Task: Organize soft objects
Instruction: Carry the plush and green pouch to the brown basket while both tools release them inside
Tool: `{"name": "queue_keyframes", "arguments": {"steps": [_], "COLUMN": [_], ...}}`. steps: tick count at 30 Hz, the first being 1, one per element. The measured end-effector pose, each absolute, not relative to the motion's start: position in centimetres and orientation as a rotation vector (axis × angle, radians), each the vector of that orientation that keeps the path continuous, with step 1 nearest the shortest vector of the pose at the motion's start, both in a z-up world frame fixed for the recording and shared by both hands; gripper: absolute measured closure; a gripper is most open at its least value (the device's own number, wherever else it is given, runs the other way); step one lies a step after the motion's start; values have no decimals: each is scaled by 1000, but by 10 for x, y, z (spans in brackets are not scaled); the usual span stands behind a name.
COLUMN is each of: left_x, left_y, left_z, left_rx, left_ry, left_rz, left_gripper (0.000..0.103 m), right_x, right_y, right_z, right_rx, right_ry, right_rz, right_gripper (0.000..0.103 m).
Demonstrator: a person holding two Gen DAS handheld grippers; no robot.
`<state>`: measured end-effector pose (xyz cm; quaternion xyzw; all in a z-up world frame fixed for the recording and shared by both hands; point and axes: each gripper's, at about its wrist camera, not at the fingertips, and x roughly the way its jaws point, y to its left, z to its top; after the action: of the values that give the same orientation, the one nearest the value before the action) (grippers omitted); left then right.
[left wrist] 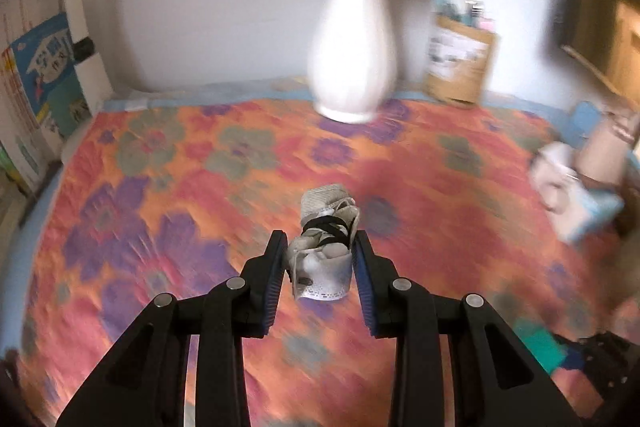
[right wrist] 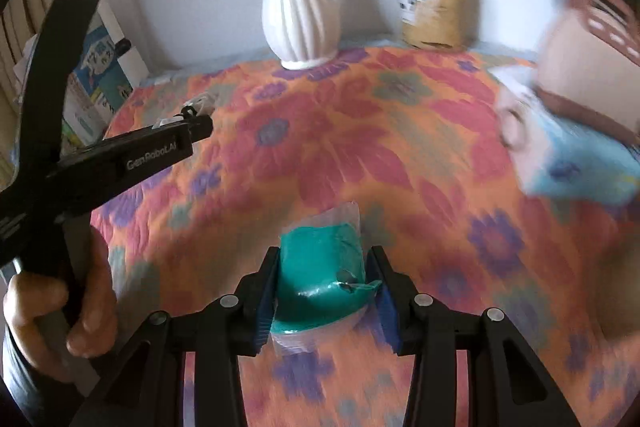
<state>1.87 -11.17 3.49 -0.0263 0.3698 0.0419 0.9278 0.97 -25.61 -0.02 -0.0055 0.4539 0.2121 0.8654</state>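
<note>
Floral cloth (right wrist: 340,155) covers the table; a vase (right wrist: 300,15) stands by the wall. Above it, the left gripper (left wrist: 320,247) clamps a tied white bundle (left wrist: 326,247), the right gripper (right wrist: 326,267) a bagged teal lump (right wrist: 320,279).

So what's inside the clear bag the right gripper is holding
The clear bag, clamped in the right gripper, holds a soft teal mass that fills most of it. The fingers cover its sides, so anything there is hidden.

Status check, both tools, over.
Left tool shut on white cloth bundle. Right tool shut on bagged teal cloth. Both held above floral tablecloth. Nothing blocking.
</note>
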Motion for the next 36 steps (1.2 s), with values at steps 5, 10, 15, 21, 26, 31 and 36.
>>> {"name": "queue_keyframes", "arguments": {"steps": [5, 10, 15, 21, 26, 31, 36], "left_x": [-7, -25, -40, -59, -84, -102, -98], "left_y": [-143, -166, -189, -220, -253, -306, -375], "left_z": [39, 48, 53, 70, 95, 117, 148], "left_rx": [-32, -14, -7, -7, 5, 72, 73], "left_ry": [735, 725, 718, 719, 682, 662, 631], "left_rz": [38, -4, -54, -172, -291, -481, -658], "left_gripper": [73, 73, 73, 73, 73, 73, 73], "right_x": [-28, -51, -67, -87, -103, -117, -115], "right_y": [-285, -327, -371, -434, -500, -567, -618], "right_z": [0, 0, 2, 13, 32, 61, 93], "right_rx": [-34, 28, 117, 257, 375, 531, 535], "right_ry": [961, 966, 976, 952, 900, 832, 726], "right_rz": [406, 369, 345, 312, 241, 197, 85], "right_gripper": [61, 61, 61, 61, 61, 61, 61]}}
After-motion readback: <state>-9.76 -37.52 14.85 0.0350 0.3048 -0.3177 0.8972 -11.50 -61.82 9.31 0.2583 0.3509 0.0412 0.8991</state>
